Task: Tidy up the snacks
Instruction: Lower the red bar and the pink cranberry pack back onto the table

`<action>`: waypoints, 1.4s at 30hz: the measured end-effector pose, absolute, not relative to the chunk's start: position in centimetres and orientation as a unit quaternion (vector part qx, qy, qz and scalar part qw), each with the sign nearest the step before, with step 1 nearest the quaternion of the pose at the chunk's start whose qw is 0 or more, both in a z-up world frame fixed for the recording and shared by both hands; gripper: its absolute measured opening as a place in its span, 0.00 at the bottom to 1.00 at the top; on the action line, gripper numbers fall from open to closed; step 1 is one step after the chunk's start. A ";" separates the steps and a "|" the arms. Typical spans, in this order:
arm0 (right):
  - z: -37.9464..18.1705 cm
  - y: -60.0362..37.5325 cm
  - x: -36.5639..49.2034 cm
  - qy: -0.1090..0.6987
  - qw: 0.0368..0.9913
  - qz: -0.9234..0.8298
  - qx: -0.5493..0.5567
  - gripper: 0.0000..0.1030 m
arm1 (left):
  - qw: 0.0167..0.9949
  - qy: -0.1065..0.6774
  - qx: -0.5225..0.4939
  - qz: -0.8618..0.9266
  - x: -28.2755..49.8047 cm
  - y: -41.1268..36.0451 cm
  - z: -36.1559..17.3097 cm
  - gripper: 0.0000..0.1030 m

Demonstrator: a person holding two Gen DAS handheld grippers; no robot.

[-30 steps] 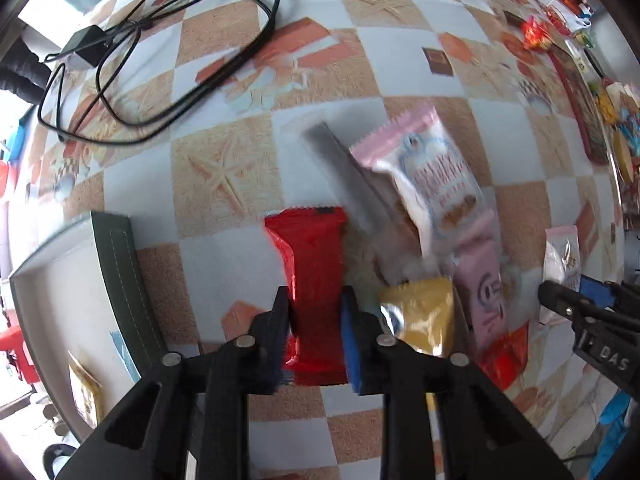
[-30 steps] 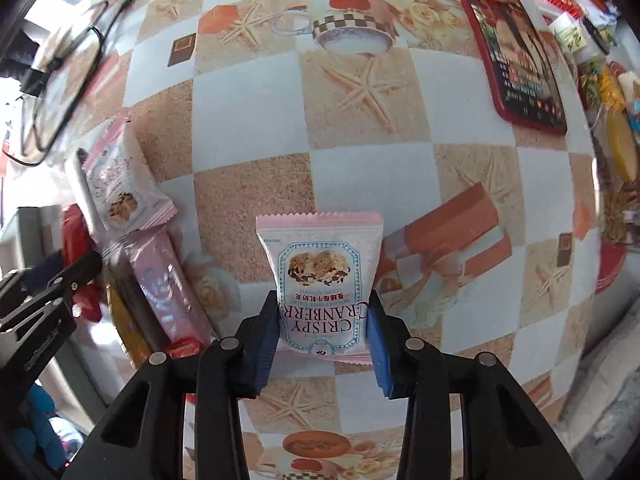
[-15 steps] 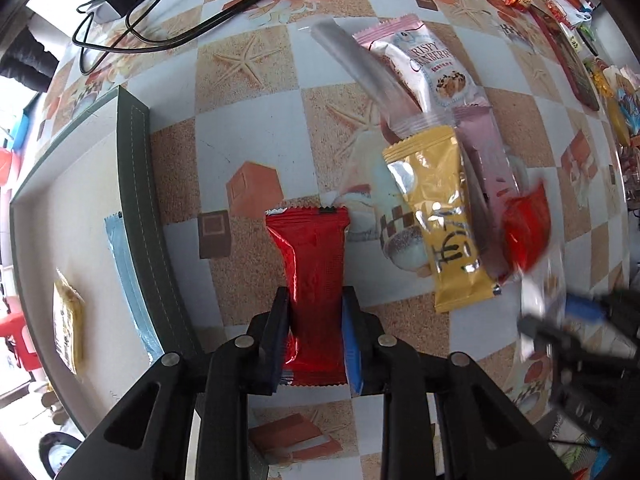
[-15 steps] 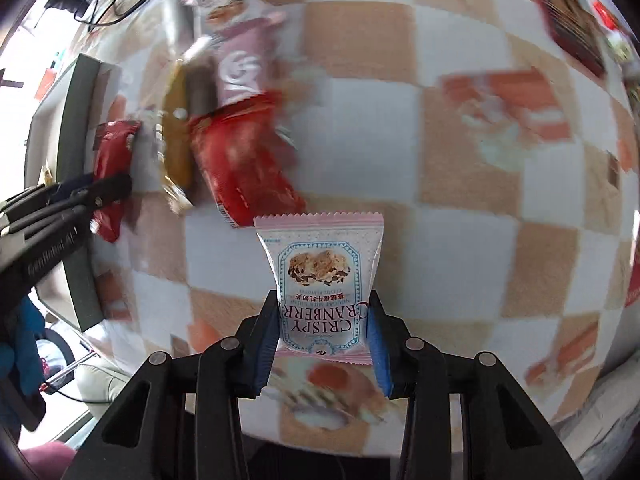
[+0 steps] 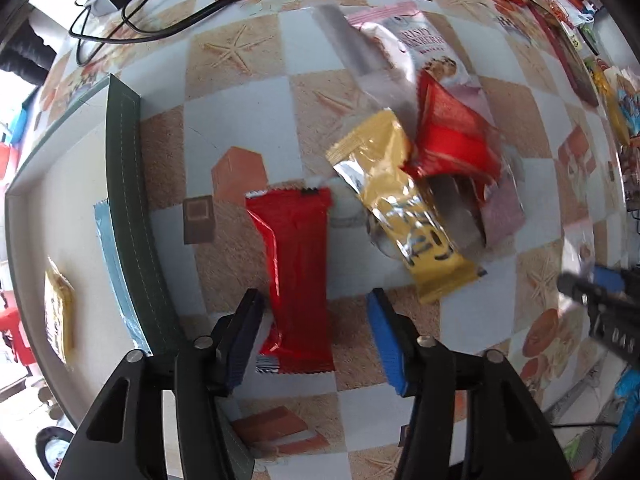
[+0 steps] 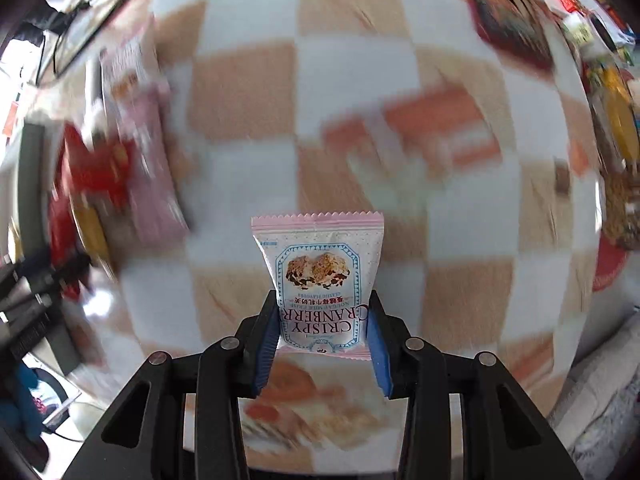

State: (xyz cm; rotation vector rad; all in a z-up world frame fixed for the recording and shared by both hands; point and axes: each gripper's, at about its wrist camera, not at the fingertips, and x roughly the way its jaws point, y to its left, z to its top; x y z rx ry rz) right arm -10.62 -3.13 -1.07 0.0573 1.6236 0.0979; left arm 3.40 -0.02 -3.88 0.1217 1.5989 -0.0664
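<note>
My left gripper is open, its jaws spread on either side of a red snack bar that lies on the checkered tablecloth beside the dark green box wall. A blue packet and a yellow packet lie inside the box. A gold bar, a red packet, a pink packet and a Crispy Cranberry packet are piled to the right. My right gripper is shut on a pink-and-white Crispy Cranberry packet, held above the table; it also shows at the right edge of the left wrist view.
A black cable and charger lie at the far left of the table. More snacks and a dark red tray line the far right edge. The right wrist view is motion-blurred; the snack pile sits at its left.
My left gripper has opened and let go of the red bar, which now lies on the table next to the box. My right gripper keeps swinging with its packet.
</note>
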 end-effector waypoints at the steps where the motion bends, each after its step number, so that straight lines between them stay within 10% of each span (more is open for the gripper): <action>1: -1.1 -3.2 -11.1 0.725 0.687 0.042 0.027 0.43 | 0.687 0.724 0.053 -0.022 3.4 0.0 -4.5 0.85; 3: -1.2 -3.2 -11.7 0.725 0.687 0.036 0.029 0.47 | 0.679 0.733 0.031 -0.013 3.3 0.8 -5.1 0.96; 6: -1.3 -3.2 -12.0 0.724 0.688 0.021 0.030 0.82 | 0.679 0.733 0.041 -0.022 3.4 0.7 -5.2 0.97; 11: -2.7 -4.9 -8.6 0.731 0.681 0.026 0.032 0.82 | 0.675 0.734 0.062 -0.040 4.0 -1.0 -5.2 1.00; 14: -4.5 -3.6 -6.0 0.745 0.666 0.030 0.031 1.00 | 0.678 0.730 0.069 -0.047 4.0 -1.9 -4.9 1.00; 42: -4.3 -3.6 -6.1 0.733 0.679 0.040 0.022 1.00 | 0.699 0.710 0.067 -0.052 0.1 -0.6 -5.4 1.00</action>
